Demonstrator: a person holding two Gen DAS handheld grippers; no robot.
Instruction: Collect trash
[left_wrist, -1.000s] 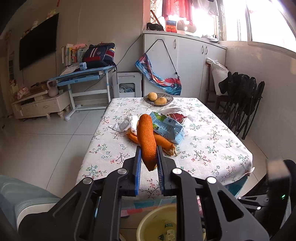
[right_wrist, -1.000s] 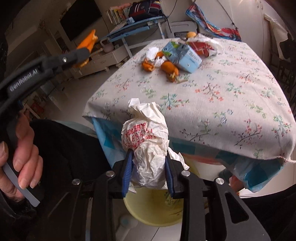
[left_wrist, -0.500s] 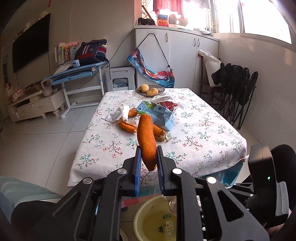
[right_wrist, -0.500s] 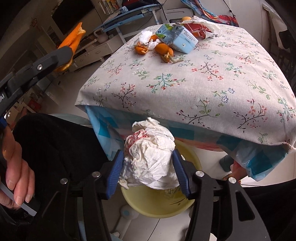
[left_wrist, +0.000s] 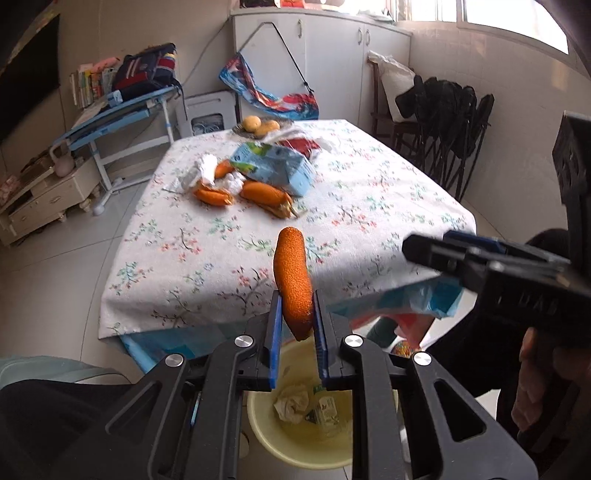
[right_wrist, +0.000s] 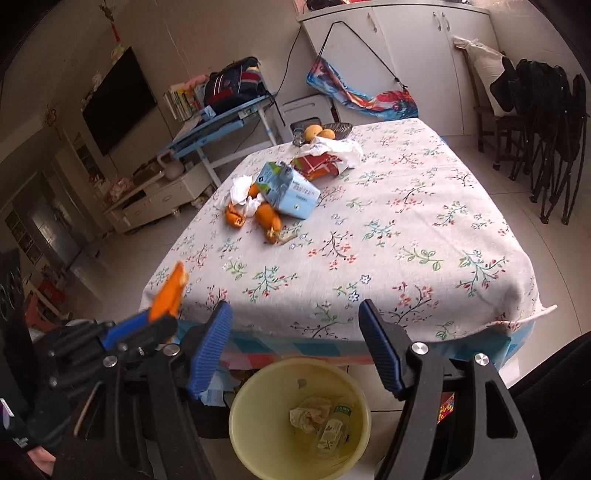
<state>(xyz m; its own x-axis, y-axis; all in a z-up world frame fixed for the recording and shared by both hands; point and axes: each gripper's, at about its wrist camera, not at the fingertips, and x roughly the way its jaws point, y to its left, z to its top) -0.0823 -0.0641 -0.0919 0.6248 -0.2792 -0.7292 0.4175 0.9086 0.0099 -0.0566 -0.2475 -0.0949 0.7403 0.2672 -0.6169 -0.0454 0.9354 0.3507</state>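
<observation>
Left gripper (left_wrist: 297, 332) pinches orange peel (left_wrist: 293, 278) above the bin (right_wrist: 258, 391); right gripper (right_wrist: 295, 343), just spread, is empty; crumpled paper (right_wrist: 308, 413) binned, upper-centre table (right_wrist: 406, 229) litter remains.

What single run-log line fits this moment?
left claw: shut on orange peel | right claw: open, empty | yellow bin: crumpled paper inside

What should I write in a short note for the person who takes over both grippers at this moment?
Left gripper: shut on an orange peel, above the yellow bin.
Right gripper: jaws have just been opening, nothing between them.
Done: crumpled paper lies in the bin beside a small bottle.
Left: drop the peel; then clear the table: more peels, tissues, blue carton, red wrapper.
</observation>
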